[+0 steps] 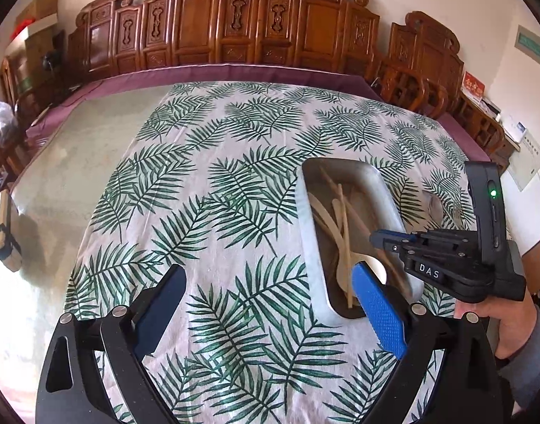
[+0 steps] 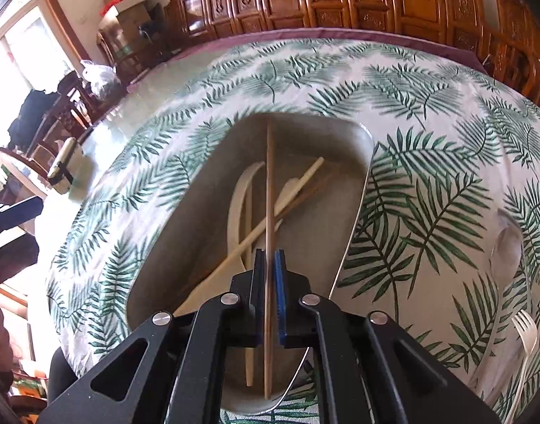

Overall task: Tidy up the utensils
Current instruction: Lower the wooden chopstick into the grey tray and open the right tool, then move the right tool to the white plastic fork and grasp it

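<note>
From the left wrist, the left gripper (image 1: 270, 304) stands wide open and empty above the leaf-print tablecloth (image 1: 234, 162), beside the metal tray (image 1: 312, 247) of wooden utensils (image 1: 340, 226).

From the right wrist, the right gripper (image 2: 269, 258) is clamped on a brown chopstick (image 2: 269, 190) over the tray (image 2: 185, 247); a white fork (image 2: 526, 332) lies near the table's right edge.
</note>
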`<state>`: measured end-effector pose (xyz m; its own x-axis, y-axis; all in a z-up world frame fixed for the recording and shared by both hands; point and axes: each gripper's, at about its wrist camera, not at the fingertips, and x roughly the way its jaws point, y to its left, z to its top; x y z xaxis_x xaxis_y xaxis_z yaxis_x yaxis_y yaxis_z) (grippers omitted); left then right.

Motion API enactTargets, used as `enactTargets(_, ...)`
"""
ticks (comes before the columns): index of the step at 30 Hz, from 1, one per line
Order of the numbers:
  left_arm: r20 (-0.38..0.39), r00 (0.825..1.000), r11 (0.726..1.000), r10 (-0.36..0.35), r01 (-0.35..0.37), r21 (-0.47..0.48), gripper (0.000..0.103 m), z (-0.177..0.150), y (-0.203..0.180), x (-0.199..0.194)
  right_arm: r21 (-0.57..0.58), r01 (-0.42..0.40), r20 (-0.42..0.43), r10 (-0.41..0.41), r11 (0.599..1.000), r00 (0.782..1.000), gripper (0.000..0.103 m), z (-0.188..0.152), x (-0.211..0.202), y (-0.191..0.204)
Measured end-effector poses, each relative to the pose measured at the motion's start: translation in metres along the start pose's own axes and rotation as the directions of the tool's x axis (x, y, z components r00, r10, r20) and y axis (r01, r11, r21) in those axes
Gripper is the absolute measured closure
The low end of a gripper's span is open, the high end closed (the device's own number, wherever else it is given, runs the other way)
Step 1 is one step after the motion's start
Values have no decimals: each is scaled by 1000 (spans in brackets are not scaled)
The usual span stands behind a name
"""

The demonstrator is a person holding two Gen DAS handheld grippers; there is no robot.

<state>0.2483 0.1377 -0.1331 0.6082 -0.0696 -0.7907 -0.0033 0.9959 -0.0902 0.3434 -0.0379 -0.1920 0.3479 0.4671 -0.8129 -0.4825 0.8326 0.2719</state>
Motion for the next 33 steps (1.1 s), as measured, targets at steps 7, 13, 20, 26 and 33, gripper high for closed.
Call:
enactTargets(7,6,1000,1000,-14,14,15,12,2,-19,-5,-14,-39,62,40,999,997,90,0,-38,-3)
enactTargets(13,7,1000,999,-26,25,42,12,3,-43,-7,-65,-46,106,53,997,993,90,-1,-75,-5)
enactTargets(20,12,999,997,-43,42,69,12,3,-74,-10,-84,-2,143,14,996,990,89,-15,-119,-25)
enactTargets(26,8,998,993,-64,62,105,12,3,-105,-9,-80,81,155,-68,994,986,75,-47,-154,-64)
enactTargets(33,-11,996,988,-93,94,126,12,2,-140,6,-33,173,105,-169,984,980,72,-90,-167,-128)
